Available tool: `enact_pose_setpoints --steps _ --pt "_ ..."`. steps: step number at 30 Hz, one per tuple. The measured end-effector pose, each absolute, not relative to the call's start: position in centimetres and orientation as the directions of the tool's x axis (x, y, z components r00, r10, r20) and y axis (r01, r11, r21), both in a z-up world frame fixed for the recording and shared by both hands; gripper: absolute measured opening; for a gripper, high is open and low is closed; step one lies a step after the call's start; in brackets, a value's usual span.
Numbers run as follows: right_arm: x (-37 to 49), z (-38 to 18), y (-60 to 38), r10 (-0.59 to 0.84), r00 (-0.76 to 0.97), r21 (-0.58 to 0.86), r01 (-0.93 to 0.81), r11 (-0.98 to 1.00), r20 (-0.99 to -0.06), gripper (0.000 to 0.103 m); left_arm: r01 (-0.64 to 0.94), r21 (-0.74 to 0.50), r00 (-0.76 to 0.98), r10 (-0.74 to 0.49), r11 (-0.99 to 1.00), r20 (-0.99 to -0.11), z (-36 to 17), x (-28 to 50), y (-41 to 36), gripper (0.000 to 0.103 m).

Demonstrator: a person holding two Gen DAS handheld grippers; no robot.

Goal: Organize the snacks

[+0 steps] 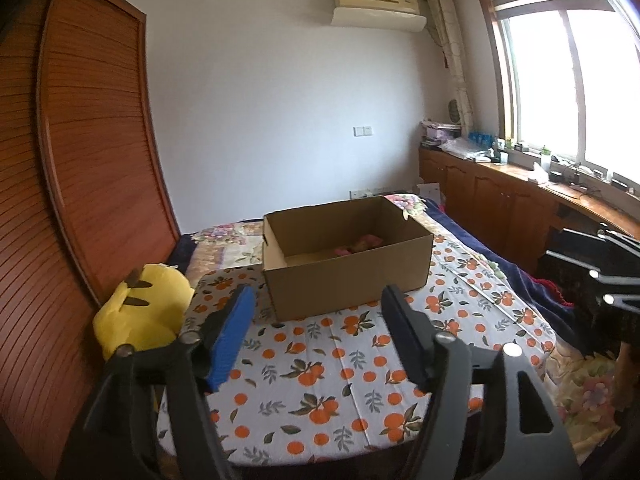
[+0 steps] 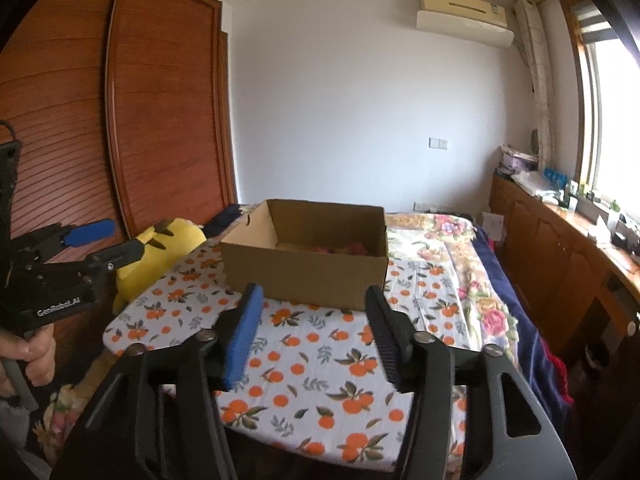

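Brown cardboard makes up the open box [image 1: 348,264] that sits on the table [image 1: 320,380], which is covered in a white cloth printed with oranges. In the left wrist view the box stands beyond the left gripper [image 1: 316,300], well apart from its fingertips, and something pink and yellow, probably snacks [image 1: 362,245], lies on the box floor toward the far right corner; it is too blurred to tell more. This view alone shows the long wooden counter [image 1: 520,184] under the window and, at the right edge, part of the right gripper [image 1: 612,280] seen from the side. A yellow plush toy [image 1: 144,312] leans just beside the table's left edge, against the slatted wardrobe [image 1: 80,160]. The left gripper's fingers [image 1: 234,336] stand well apart, with nothing between them and only the cloth showing below.

In the right wrist view the box [image 2: 304,268] is seen from a lower angle, so little of its floor shows, just a pink and yellow hint of the snacks [image 2: 340,249]. Only this view shows the person's hand [image 2: 34,354] gripping the handle of the left gripper [image 2: 108,244] at the left edge, near the plush toy [image 2: 160,256]. The right gripper [image 2: 312,300] hovers over the table [image 2: 320,380] short of the box, its fingers [image 2: 242,332] apart and holding nothing.
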State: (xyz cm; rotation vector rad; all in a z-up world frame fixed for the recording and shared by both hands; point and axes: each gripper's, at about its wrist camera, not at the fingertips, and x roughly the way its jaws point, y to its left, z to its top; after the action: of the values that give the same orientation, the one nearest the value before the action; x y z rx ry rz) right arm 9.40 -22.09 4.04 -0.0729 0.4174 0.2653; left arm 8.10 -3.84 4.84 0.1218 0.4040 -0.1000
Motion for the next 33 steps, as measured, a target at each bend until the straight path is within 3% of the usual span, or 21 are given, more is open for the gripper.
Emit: enact_pose_setpoints --steps 4,5,8,15,33 --pt "8.2 2.8 -22.1 0.205 0.891 -0.002 -0.225 0.974 -0.404 0.079 0.066 0.111 0.919 -0.017 0.992 -0.393 3.9 7.1 -3.8 0.073" --pt "7.9 2.5 -22.1 0.19 0.897 -0.003 -0.208 0.978 -0.399 0.089 0.061 0.089 0.919 -0.021 0.994 -0.395 3.5 6.8 -3.6 0.076" --pt "7.5 1.5 -22.3 0.166 0.905 0.007 -0.177 0.984 -0.392 0.101 0.05 0.054 0.917 -0.025 0.997 -0.399 2.7 6.3 -3.2 0.085" --pt "7.9 0.2 -22.7 0.096 0.905 -0.013 -0.112 0.994 -0.414 0.103 0.023 0.056 0.914 0.002 0.998 -0.405 1.4 5.5 -2.7 0.099" --pt "7.6 0.0 -22.9 0.087 0.91 -0.008 -0.099 0.995 -0.404 0.103 0.015 0.063 0.919 0.011 0.998 -0.395 1.1 4.4 -2.5 0.101"
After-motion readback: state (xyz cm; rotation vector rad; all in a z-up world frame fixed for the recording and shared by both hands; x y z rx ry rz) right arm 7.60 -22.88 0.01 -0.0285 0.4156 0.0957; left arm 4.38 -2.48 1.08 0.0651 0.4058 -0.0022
